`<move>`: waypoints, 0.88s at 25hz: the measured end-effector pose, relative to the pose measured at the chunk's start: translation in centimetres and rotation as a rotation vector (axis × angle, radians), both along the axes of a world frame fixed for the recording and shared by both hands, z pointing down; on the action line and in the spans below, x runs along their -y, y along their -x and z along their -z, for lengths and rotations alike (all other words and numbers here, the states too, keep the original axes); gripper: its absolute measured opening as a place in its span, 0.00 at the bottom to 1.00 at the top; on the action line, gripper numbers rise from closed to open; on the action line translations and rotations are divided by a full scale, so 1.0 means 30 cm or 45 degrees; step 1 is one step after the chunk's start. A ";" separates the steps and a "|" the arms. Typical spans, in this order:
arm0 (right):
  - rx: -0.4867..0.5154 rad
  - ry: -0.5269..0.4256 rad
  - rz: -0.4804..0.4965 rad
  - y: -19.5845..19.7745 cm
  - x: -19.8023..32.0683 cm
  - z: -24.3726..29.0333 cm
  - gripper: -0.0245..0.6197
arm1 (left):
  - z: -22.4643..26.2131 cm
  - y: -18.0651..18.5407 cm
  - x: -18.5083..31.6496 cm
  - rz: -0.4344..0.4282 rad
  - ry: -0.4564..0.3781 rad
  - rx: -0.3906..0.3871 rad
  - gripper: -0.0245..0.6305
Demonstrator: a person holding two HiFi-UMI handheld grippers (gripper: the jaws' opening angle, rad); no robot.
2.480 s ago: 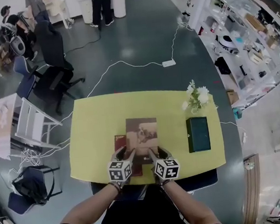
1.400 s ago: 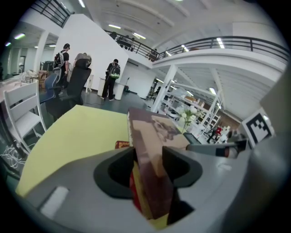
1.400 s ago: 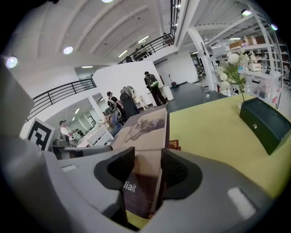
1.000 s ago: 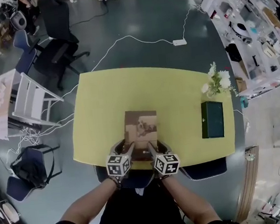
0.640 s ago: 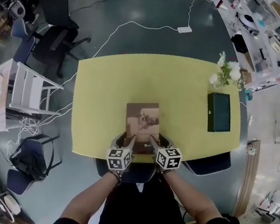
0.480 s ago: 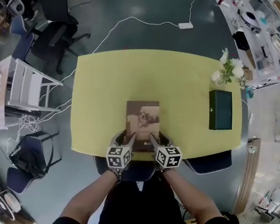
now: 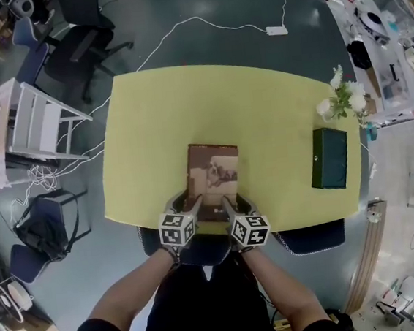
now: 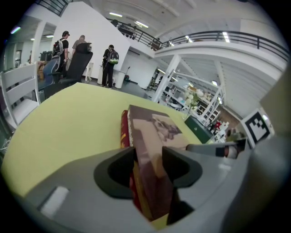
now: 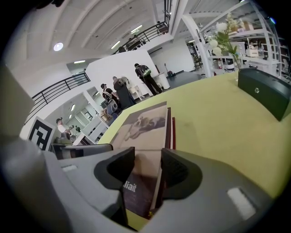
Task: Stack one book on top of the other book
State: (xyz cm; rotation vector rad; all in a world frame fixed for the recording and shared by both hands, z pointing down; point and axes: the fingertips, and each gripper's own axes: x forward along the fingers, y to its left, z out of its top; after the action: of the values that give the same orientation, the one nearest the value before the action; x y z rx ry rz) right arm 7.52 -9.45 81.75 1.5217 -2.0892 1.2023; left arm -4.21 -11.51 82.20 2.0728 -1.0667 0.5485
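Note:
A brown book (image 7: 214,179) with a pale picture on its cover lies lengthwise near the front edge of the yellow table (image 7: 150,115). My left gripper (image 7: 190,204) is shut on its near left corner, my right gripper (image 7: 228,203) on its near right corner. In the left gripper view the brown book (image 8: 152,136) sits between the pads, over a red book (image 8: 124,133) whose edge shows along its left side. In the right gripper view the cover (image 9: 141,132) fills the jaws, and a thin red edge (image 9: 173,133) shows at its right. The head view hides the red book.
A dark green box (image 7: 329,158) lies at the table's right end beside a vase of white flowers (image 7: 343,99). A white rack (image 7: 31,132) and office chairs (image 7: 84,42) stand left of the table. Cables (image 7: 200,26) run over the dark floor. People stand far off.
Both grippers have come down with the brown book. The red book, which peeked out at the brown book's left side earlier, no longer shows in the head view.

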 end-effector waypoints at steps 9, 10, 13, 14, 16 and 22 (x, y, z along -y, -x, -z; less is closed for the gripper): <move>-0.006 -0.012 0.025 0.002 0.004 -0.010 0.32 | -0.008 0.005 -0.004 0.000 -0.001 0.004 0.36; -0.006 -0.011 0.027 0.004 0.004 -0.010 0.32 | -0.008 0.007 -0.005 0.001 0.000 0.003 0.36; -0.004 -0.009 0.027 0.007 0.003 -0.009 0.32 | -0.009 0.009 -0.006 -0.002 0.000 0.002 0.36; -0.003 -0.008 0.025 0.006 0.003 -0.009 0.32 | -0.009 0.009 -0.005 -0.002 0.000 0.001 0.36; -0.005 -0.007 0.020 0.005 0.003 -0.010 0.32 | -0.009 0.008 -0.003 -0.002 -0.001 0.001 0.36; -0.007 -0.006 0.014 0.005 0.003 -0.007 0.32 | -0.005 0.006 0.003 -0.008 -0.002 0.002 0.36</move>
State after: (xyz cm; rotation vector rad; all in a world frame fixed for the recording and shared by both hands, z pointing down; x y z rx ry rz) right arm 7.35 -9.55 81.96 1.5115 -2.0958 1.1892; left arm -4.39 -11.59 82.34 2.0783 -1.0620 0.5531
